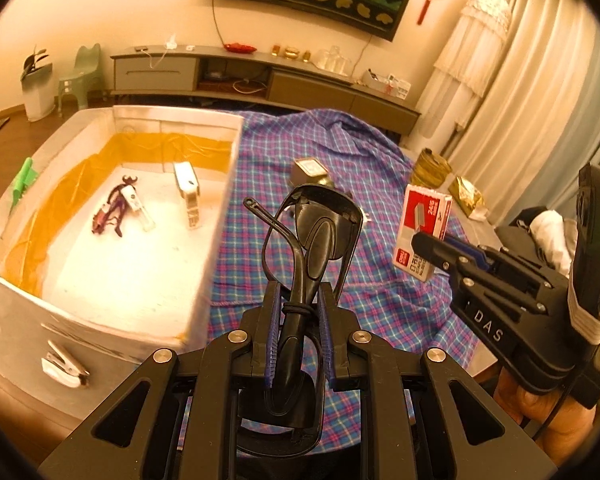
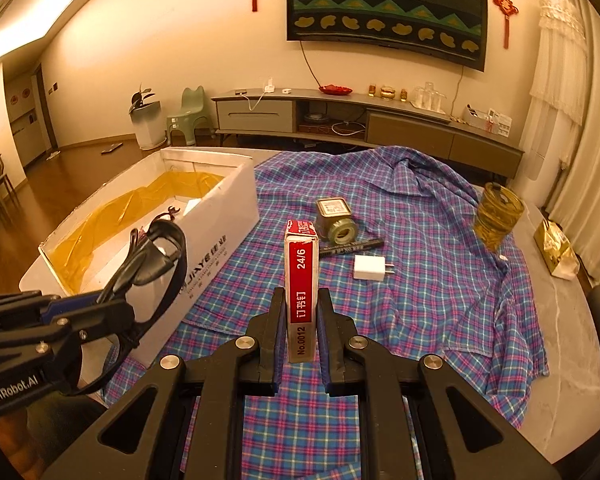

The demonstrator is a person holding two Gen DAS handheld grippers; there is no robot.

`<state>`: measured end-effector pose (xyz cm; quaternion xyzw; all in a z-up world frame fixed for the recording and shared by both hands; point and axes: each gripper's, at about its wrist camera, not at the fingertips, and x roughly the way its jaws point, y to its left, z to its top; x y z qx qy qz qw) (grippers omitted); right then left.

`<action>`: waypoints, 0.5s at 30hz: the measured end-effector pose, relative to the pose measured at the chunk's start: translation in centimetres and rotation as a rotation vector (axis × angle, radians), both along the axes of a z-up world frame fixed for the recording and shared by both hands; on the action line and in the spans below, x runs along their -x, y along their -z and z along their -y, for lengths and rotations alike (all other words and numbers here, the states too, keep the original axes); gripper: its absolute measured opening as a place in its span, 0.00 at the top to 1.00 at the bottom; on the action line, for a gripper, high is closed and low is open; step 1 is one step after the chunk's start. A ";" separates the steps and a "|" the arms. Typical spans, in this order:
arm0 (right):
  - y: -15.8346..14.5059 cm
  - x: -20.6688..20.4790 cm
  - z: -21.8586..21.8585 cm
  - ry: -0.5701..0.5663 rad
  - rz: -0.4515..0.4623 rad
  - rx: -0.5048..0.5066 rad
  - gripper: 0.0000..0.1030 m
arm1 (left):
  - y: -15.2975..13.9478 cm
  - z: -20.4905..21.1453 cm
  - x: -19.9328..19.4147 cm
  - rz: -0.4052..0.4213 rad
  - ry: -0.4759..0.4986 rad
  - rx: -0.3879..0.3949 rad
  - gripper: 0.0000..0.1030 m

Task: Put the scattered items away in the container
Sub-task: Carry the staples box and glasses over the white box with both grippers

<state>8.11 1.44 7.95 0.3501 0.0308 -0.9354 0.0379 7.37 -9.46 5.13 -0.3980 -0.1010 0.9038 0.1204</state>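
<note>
Black sunglasses (image 1: pixel 308 248) are pinched between the pads of the left gripper (image 1: pixel 299 312), held in the air just right of the white box (image 1: pixel 204 216). A red staple box (image 2: pixel 301 280) is clamped upright in the right gripper (image 2: pixel 301 320), further right of the white box, above the plaid shirt (image 2: pixel 420 300). Still lying on the shirt, well right of the white box: a small tin (image 2: pixel 334 218), a dark marker (image 2: pixel 352 246) and a white charger (image 2: pixel 370 268). A toy lizard (image 1: pixel 110 212) and two clips are already sitting inside the white box.
</note>
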 end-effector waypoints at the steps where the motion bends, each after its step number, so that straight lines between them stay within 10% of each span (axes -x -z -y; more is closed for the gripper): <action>1: -0.1 0.1 0.4 -0.005 0.000 -0.005 0.85 | -0.1 0.3 0.0 -0.002 -0.003 -0.001 0.82; 15: -0.7 2.3 6.0 -0.081 0.000 -0.056 0.85 | -0.8 6.4 1.5 -0.016 -0.100 -0.025 0.82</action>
